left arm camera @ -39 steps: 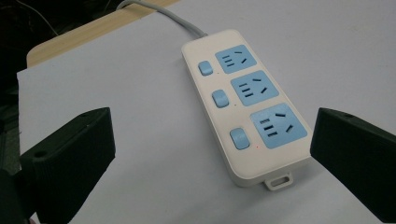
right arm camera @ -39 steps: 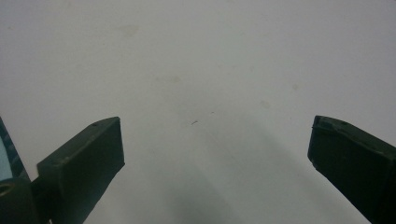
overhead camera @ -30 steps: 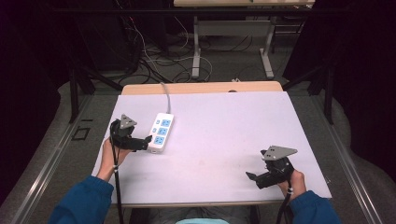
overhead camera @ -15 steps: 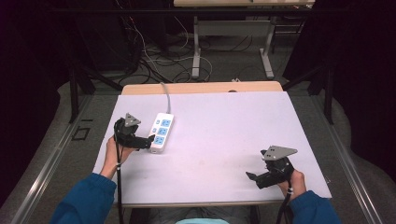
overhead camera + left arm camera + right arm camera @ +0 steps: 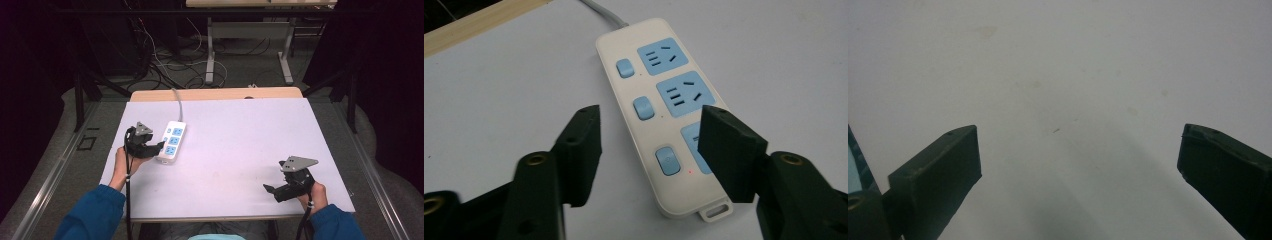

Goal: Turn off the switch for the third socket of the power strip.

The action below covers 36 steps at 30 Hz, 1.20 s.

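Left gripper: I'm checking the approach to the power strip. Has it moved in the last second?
Yes. The left gripper has edged right toward the power strip, which lies unmoved; its open jaws now straddle the near end.

This is looking like a lab or a recording room. Black curtains [image 5: 30, 75] are hanging around the table [image 5: 240, 135], which is wearing a plain white cover. Many cables [image 5: 165, 60] are lying loose on the grey floor [image 5: 250, 70] behind it, beside the metal legs [image 5: 210, 50] of another desk.
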{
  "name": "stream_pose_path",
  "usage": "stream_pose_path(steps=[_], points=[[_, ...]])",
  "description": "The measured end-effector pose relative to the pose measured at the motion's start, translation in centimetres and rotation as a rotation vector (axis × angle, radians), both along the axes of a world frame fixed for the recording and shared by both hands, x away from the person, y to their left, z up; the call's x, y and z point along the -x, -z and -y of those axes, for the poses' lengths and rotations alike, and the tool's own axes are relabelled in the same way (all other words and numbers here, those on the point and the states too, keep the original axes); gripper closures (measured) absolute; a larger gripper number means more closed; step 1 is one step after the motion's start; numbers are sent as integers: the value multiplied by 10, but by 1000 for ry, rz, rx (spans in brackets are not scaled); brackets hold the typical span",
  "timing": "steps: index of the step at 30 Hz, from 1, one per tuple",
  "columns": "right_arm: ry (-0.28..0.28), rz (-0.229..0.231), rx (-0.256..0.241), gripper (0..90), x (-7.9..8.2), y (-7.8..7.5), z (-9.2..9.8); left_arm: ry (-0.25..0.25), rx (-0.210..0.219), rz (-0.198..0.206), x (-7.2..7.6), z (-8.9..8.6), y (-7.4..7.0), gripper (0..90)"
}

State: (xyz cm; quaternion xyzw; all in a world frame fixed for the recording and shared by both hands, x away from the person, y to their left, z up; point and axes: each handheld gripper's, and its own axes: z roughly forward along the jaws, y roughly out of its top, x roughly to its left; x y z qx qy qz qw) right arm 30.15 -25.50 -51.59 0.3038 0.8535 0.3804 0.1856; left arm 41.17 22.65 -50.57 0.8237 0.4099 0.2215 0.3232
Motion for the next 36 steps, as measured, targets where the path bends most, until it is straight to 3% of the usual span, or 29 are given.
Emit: stream_pose_path(steps=[1, 2, 6, 7, 16, 36], points=[[0, 0, 0, 32, 0, 0, 0, 2, 5, 4, 0, 0, 1, 470], [4, -1, -2, 32, 1, 0, 0, 13, 17, 1, -1, 0, 2, 535], [4, -1, -1, 33, 0, 0, 0, 26, 30, -4, 0, 1, 4, 655], [5, -1, -2, 33, 1, 0, 0, 34, 14, -2, 0, 1, 4, 681], [3, -1, -2, 34, 1, 0, 0, 61, 24, -7, 1, 4, 9, 898], [6, -5, -2, 35, 1, 0, 0, 76, -19, -48, -5, 6, 19, 900]])
